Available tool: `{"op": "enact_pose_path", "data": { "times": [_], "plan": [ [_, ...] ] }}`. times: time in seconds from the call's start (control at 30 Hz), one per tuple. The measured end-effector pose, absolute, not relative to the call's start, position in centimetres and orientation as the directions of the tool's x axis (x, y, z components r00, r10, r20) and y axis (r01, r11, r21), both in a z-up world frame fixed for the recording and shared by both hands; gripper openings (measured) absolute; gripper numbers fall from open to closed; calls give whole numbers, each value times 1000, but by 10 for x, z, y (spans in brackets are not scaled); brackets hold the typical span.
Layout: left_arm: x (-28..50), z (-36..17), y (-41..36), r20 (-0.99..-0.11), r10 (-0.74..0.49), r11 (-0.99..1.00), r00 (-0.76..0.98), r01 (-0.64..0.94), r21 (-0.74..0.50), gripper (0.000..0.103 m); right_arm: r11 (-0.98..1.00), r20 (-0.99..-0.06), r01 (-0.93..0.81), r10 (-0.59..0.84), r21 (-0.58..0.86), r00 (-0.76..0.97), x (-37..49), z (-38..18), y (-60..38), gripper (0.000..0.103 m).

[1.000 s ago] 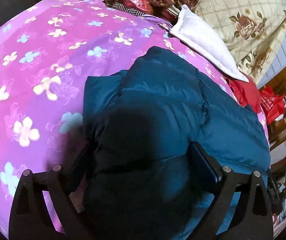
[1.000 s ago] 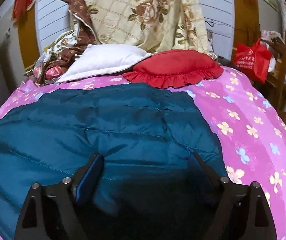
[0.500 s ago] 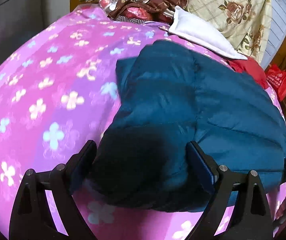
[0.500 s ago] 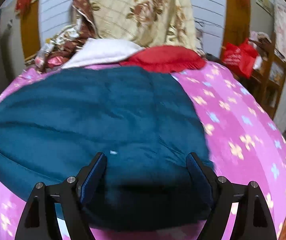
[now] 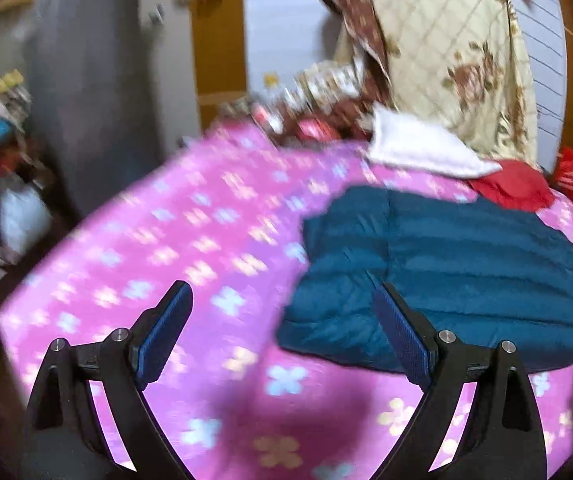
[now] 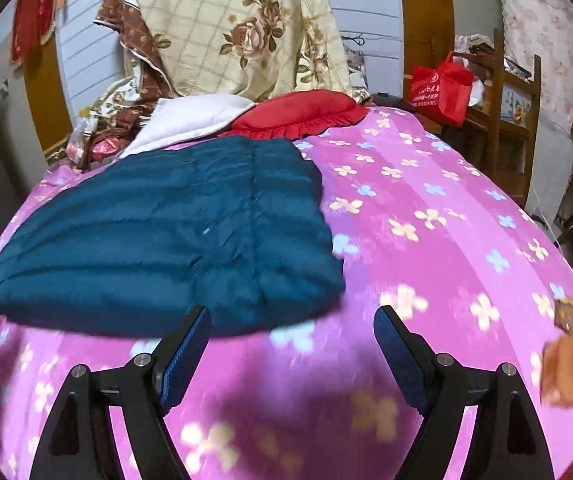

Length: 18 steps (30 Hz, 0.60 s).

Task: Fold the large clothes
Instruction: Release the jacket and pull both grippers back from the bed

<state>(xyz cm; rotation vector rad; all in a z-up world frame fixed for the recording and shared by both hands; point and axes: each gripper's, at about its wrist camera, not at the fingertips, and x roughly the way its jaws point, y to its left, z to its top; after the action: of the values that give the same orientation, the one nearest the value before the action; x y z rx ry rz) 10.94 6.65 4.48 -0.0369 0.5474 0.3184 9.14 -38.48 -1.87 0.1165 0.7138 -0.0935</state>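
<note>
**A:** In your left wrist view, how did your left gripper [image 5: 282, 304] stand?

**B:** Its fingers [image 5: 166, 332] were spread wide, with nothing between them. Your left finger hung over the pink flowered bedcover [image 5: 174, 240] in the lower left of the frame. Your right finger's tip overlapped the near edge of the blue puffer jacket [image 5: 458, 264] in the picture; I could not tell whether it touched the cloth. The frame was blurred, so small detail was lost.

**A:** And where did the jacket lie?

**B:** It lay as a thick bundle on the bedcover, in the centre right of that frame. Behind it, toward the upper right, sat a white pillow [image 5: 422, 148] and a red cushion [image 5: 514, 188], the cushion just beside the jacket's far edge.

**A:** What of your right gripper [image 6: 292, 320]?

**B:** You held it just as wide apart, and it gripped nothing. In the right wrist view the jacket [image 6: 174, 232] filled the centre left of the frame. Your left finger's tip [image 6: 190, 340] stood at the jacket's near hem; contact was unclear. Your right finger stood over bare bedcover [image 6: 438, 216], apart from the jacket.

**A:** Anything further right?

**B:** A red bag [image 6: 442, 88] sat by a wooden shelf [image 6: 514, 92] in the upper right, well apart from the jacket.
</note>
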Motion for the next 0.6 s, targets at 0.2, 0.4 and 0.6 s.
{"op": "enact_pose_path", "data": {
  "times": [0.2, 0.4, 0.6],
  "plan": [
    [50, 77, 53, -405, 312, 945, 859, -324, 40, 93, 986, -609, 114, -17, 122, 793, 35, -3, -366, 82],
    [-4, 96, 35, -357, 262, 962, 897, -271, 27, 93, 984, -579, 91, 13, 151, 815, 2, 19, -350, 82],
    [-50, 115, 25, -310, 271, 957, 911, -291, -17, 93, 981, -546, 79, 33, 180, 837, -22, 44, -340, 82]
  ]
}}
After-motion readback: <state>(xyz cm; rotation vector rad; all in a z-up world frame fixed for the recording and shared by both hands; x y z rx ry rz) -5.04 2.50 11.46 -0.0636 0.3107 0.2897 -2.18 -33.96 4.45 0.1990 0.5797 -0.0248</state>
